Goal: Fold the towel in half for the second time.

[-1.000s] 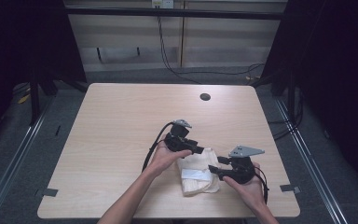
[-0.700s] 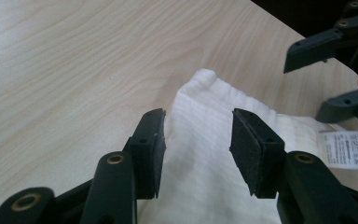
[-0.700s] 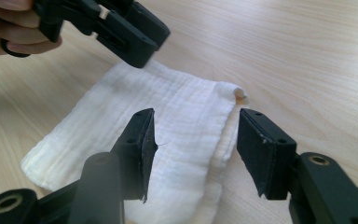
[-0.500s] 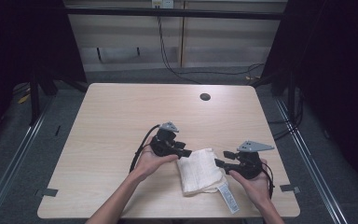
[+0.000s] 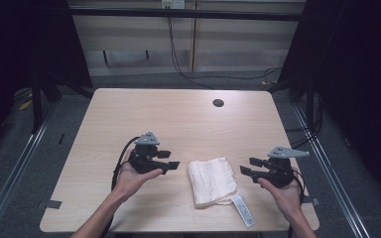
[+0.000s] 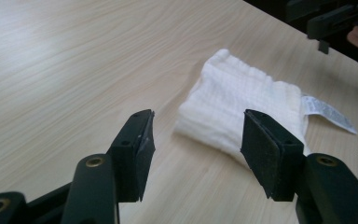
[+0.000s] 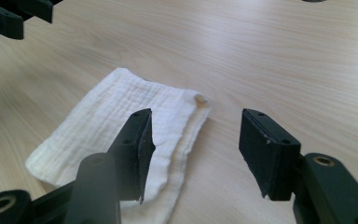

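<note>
Two grippers: left gripper (image 5: 171, 161) and right gripper (image 5: 247, 167) are flanking the cloth (image 5: 211, 181) at lower centre, both apart from it, jaws standing wide and holding nothing.
Cloth: folded white, lying flat near the table's (image 5: 129, 119) near edge, its tag (image 5: 242, 210) trailing toward the lower right.
Room: upper half of the tabletop is lying bare but for a dark hole (image 5: 218, 103) at upper right.
Surroundings: cables are hanging behind the table.
</note>
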### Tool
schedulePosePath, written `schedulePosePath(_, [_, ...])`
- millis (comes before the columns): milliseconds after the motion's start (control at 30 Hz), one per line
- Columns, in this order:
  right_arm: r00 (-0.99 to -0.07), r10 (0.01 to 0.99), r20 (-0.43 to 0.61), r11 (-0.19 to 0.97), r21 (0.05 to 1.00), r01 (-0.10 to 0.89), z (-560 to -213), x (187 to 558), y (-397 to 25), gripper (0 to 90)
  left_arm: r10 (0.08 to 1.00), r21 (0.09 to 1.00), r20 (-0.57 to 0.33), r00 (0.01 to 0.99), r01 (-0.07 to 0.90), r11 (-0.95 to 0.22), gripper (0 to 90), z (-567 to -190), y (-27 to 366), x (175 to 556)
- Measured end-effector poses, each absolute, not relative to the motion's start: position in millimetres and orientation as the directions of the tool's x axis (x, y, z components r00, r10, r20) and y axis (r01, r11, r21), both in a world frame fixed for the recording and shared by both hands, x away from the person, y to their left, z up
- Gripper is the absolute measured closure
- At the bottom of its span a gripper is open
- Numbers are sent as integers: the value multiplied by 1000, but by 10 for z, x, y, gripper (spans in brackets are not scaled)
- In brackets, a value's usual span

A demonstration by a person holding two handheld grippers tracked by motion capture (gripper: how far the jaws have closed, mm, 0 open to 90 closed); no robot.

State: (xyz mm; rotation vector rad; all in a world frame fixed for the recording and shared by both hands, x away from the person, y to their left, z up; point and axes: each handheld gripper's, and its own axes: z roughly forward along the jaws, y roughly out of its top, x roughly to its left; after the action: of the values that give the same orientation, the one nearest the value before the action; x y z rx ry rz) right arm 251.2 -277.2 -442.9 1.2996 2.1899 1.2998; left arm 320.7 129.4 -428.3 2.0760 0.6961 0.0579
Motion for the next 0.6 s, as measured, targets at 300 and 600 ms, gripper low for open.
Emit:
schedulePosePath(300, [-527,827,194,154,825,544,-4413,2373,-2991,456,577,770,-199,792,490,-409,415,-4379,1815,3013])
schedulePosePath(600, [-476,861,180,147,807,572,-4567,2297,-3156,431,659,738,-236,714,573,-357,369,-4503,2270,2852])
